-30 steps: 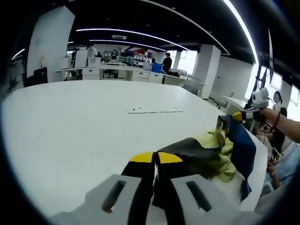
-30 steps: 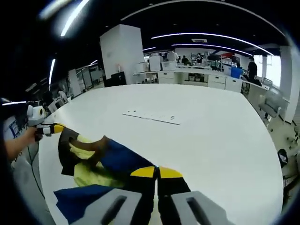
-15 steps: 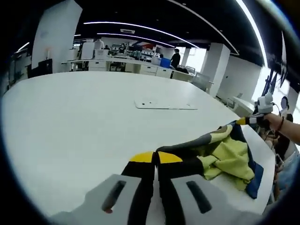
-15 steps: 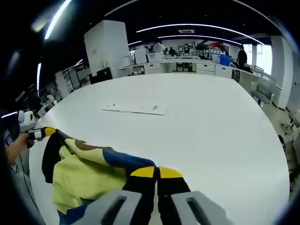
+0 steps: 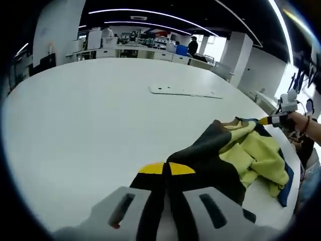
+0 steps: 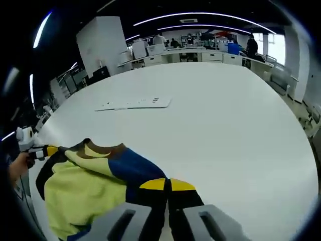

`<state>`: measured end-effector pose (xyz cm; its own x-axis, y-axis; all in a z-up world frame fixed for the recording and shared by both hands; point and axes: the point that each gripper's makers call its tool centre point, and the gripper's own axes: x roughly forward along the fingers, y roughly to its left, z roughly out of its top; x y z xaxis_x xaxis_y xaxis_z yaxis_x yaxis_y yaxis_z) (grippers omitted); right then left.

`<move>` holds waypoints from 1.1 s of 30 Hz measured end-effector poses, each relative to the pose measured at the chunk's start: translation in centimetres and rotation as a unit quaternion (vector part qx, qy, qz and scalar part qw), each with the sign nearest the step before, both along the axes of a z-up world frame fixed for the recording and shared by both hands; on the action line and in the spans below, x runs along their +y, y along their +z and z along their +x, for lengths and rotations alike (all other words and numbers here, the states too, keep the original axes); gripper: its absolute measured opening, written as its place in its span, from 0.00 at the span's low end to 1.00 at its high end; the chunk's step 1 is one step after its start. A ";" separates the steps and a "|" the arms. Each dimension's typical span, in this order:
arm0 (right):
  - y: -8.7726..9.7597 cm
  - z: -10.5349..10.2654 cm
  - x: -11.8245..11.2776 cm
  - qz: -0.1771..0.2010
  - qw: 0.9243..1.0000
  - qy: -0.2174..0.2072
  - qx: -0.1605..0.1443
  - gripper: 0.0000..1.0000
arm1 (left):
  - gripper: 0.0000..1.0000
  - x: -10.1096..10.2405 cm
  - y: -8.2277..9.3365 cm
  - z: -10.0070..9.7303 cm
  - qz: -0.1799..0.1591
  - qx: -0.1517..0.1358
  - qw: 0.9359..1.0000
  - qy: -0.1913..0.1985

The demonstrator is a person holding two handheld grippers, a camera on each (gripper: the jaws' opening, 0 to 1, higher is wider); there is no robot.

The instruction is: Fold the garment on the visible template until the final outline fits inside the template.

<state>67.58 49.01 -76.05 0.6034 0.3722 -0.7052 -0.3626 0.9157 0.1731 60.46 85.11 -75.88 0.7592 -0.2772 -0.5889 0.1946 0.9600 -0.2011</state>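
A garment [image 5: 246, 155] in black, yellow-green and blue hangs stretched between both grippers, low over the white table [image 5: 90, 115]. My left gripper [image 5: 165, 169] is shut on its black edge. My right gripper [image 5: 266, 121], held by a hand, pinches the far corner at the right. In the right gripper view the right gripper [image 6: 167, 185] is shut on the blue part of the garment [image 6: 80, 186], and the left gripper [image 6: 50, 150] holds the other end at the left. The template [image 5: 185, 91], a flat white sheet, lies further out on the table, also seen as the template [image 6: 133, 104].
The white table [image 6: 235, 130] is wide, and its edge runs close behind the garment on the person's side. Office desks [image 5: 140, 52], a white pillar [image 6: 103, 47] and standing people are far beyond the table. A hand [image 6: 17, 168] holds the left gripper.
Both grippers have moved apart and lower toward the table, and the garment has gone from a crumpled hanging bunch to a flatter stretched spread. Both cameras now tilt down more.
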 end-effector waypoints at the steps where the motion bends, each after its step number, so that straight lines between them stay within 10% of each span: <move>1: -0.1 0.1 0.0 -0.001 1.000 0.000 0.000 0.00 | 0.00 0.0 -0.1 0.2 0.002 -0.001 1.000 0.000; 14: 0.0 0.5 0.3 -0.017 1.000 0.009 -0.007 0.00 | 0.04 0.5 0.3 1.1 0.056 -0.017 0.998 -0.007; 20: 1.7 0.0 0.8 0.008 1.000 -0.001 -0.012 0.41 | 0.23 0.0 1.9 0.4 0.046 -0.031 0.998 -0.014; 33: 3.5 -4.4 3.1 0.036 0.999 0.036 0.014 0.83 | 0.51 -1.6 4.0 -2.7 0.049 -0.047 0.995 -0.070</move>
